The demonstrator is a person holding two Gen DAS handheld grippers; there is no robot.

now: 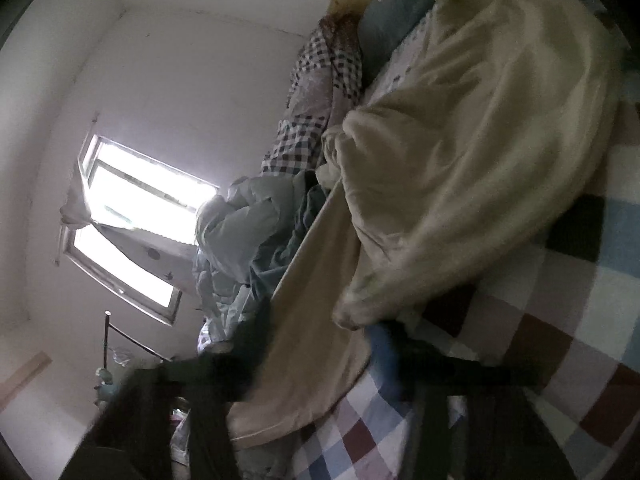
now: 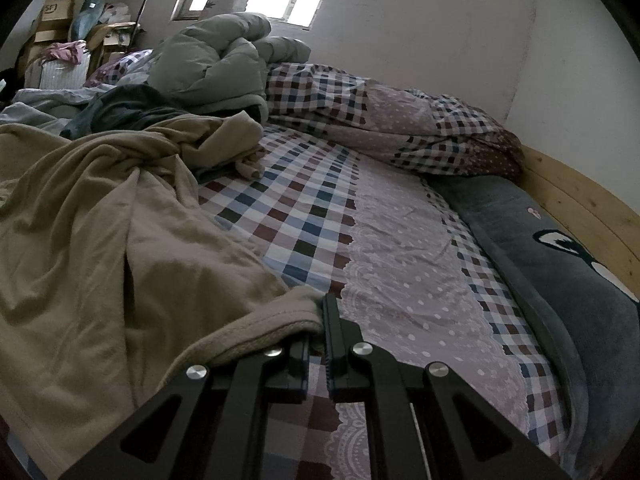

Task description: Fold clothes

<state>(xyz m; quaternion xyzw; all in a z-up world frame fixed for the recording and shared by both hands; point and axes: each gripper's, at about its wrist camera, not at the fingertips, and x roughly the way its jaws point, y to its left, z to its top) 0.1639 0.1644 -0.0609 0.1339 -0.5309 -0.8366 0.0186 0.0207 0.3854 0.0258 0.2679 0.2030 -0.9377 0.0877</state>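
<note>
The bed carries a beige garment, crumpled across its left part. The right gripper is pressed together, pinching the garment's hem. The left gripper is blurred; garment fabric lies between its fingers, grip uncertain.

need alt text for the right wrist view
The right gripper is shut on the hemmed edge of a beige garment spread over a bed with a checked sheet. A grey-green duvet is heaped beyond it.
</note>
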